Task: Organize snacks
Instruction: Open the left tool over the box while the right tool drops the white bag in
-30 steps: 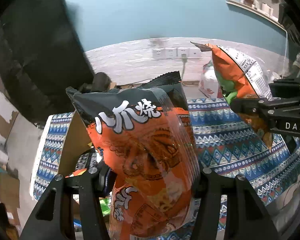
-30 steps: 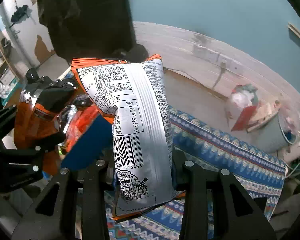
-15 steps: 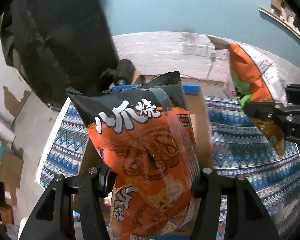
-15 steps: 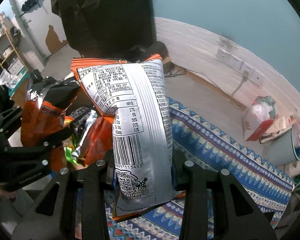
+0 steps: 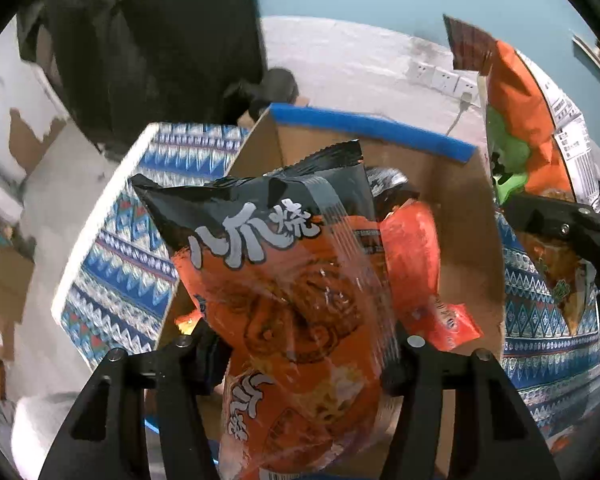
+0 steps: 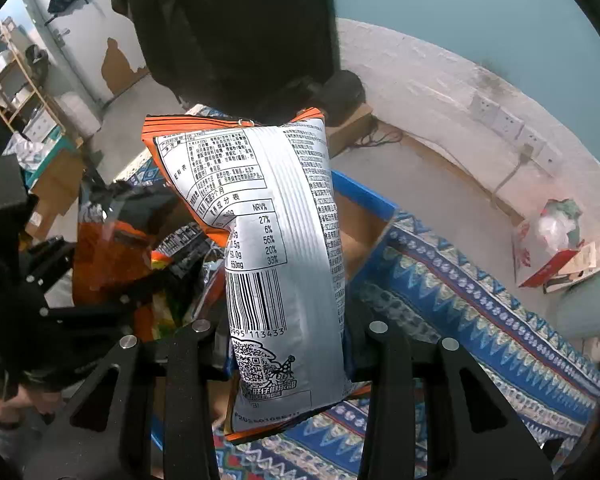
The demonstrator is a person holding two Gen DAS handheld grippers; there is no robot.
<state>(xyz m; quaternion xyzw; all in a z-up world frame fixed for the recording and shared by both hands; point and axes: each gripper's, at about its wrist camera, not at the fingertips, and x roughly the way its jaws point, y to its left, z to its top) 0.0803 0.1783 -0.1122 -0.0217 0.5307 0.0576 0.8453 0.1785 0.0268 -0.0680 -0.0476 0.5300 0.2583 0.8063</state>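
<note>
Left tongs point(image 5: 304, 354): clamped on orange-black snack bag point(image 5: 284, 280), frame centre, hiding cardboard box point(image 5: 452, 184) contents | Right tongs point(image 6: 288, 344): clamped on white-backed bag point(image 6: 276, 248), front unseen

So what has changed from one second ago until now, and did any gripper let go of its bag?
Both grippers moved toward the cardboard box, which now fills the middle of the left wrist view, with snacks visible inside. Neither let go: the left gripper still grips the orange and black bag, and the right gripper still grips the bag with the white back.
</note>
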